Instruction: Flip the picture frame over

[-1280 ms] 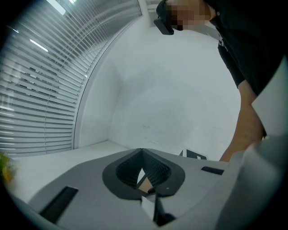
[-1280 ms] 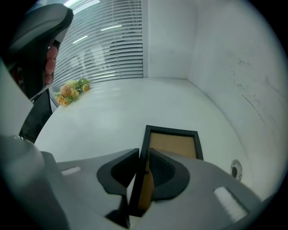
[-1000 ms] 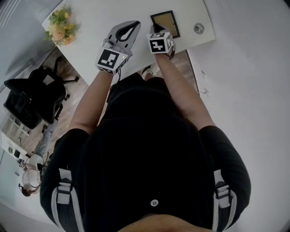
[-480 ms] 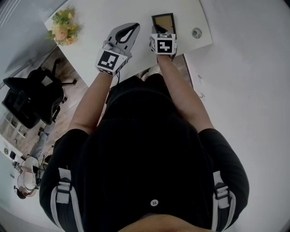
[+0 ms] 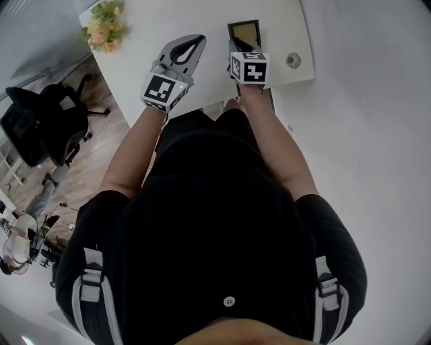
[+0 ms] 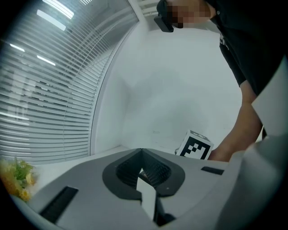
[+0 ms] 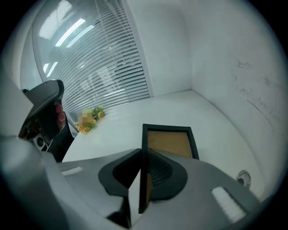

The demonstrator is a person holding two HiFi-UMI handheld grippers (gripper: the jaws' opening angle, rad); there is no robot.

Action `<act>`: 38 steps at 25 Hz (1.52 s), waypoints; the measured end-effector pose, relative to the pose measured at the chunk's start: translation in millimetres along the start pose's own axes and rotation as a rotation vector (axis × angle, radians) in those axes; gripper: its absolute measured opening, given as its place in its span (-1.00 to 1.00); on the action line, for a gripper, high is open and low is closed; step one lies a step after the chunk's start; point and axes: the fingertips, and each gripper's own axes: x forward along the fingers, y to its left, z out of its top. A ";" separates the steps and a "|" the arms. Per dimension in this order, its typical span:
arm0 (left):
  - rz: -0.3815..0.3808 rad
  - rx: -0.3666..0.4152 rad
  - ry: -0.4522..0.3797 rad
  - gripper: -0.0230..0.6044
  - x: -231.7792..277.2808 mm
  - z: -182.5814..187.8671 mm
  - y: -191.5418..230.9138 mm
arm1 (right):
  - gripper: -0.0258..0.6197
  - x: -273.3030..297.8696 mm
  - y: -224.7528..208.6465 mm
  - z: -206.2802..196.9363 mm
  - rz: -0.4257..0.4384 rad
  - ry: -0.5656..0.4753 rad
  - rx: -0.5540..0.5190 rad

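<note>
While my left gripper (image 5: pixel 199 39) sits closed on nothing just left of the picture frame (image 5: pixel 244 32), my right gripper (image 5: pixel 237 48) is clamped on the frame's near edge, a thin pinch from which it could swivel and slap down on the table (image 5: pixel 145 30).

Office, black swivel chair (image 5: pixel 44 124), window blinds (image 6: pixel 45 103)

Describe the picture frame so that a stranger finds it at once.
On the white table, look right of the flowers and left of the small round disc. The picture frame is the only rectangle: black rim, brown board, pinched by the right tongs.
</note>
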 end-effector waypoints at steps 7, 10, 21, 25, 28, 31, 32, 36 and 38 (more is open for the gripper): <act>0.151 0.008 -0.044 -0.91 -15.5 16.5 -16.0 | -0.76 -13.5 3.8 8.3 0.125 -0.006 -0.036; 0.206 0.014 -0.049 -0.91 -19.7 19.5 -24.1 | -0.76 -18.7 8.2 13.3 0.194 -0.006 -0.040; 0.363 0.018 -0.076 -0.91 -23.8 25.9 -38.8 | -0.76 -27.2 22.4 29.3 0.427 0.037 0.037; 0.406 0.016 -0.083 -0.91 -25.8 23.6 -42.7 | -0.76 -28.0 31.3 27.7 0.543 0.095 0.124; 0.440 0.010 -0.082 -0.91 -28.9 21.5 -46.1 | -0.76 -30.6 39.1 25.0 0.628 0.129 0.177; 0.466 0.016 -0.086 -0.91 -32.0 22.1 -50.5 | -0.76 -33.1 45.4 20.4 0.703 0.147 0.228; 0.474 0.017 -0.085 -0.91 -32.9 20.9 -52.2 | -0.76 -34.0 46.5 18.7 0.723 0.150 0.243; 0.507 0.016 -0.083 -0.91 -37.4 15.4 -58.1 | -0.76 -36.1 48.4 11.2 0.787 0.157 0.296; 0.521 0.013 -0.082 -0.91 -40.0 11.7 -60.1 | -0.76 -35.7 48.5 8.2 0.819 0.159 0.341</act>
